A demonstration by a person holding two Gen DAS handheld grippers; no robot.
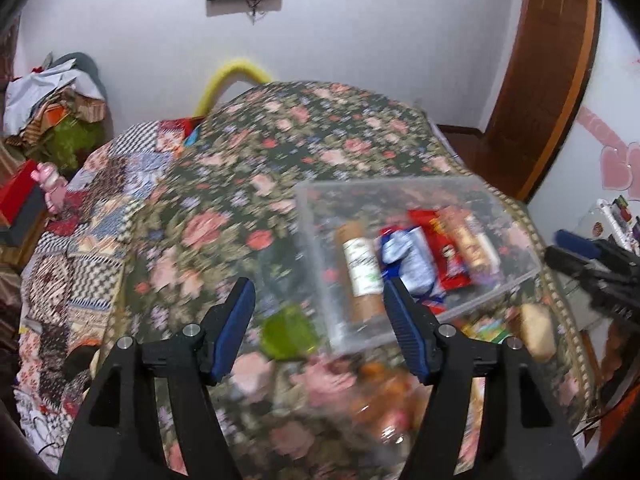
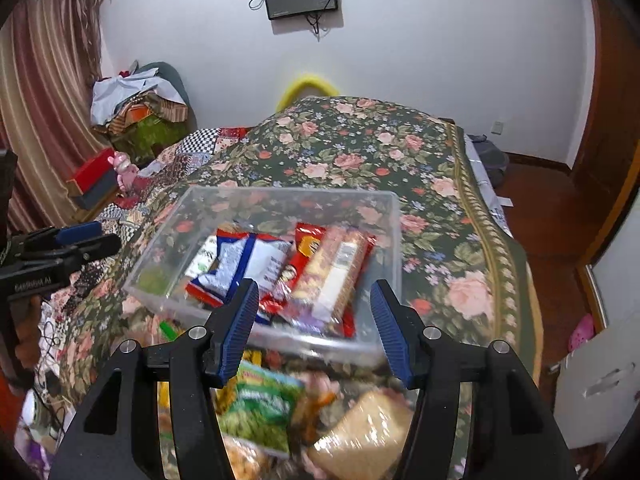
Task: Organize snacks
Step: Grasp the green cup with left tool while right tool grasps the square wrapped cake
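Left gripper [image 1: 320, 304] jaws apart, right gripper [image 2: 314, 304] likewise (both empty), above snack-filled clear bin [image 2: 394, 232]

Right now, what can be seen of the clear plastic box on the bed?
The clear plastic box is a shallow, open-topped rectangular bin with see-through walls and no lid in view. It sits flat on the floral bedspread, whose pattern shows through it. Inside lie several snack packs side by side: a blue-and-white bag, a red pack, a long biscuit sleeve and a brown tube. More snacks lie outside its near wall. Neither tongs touches it.
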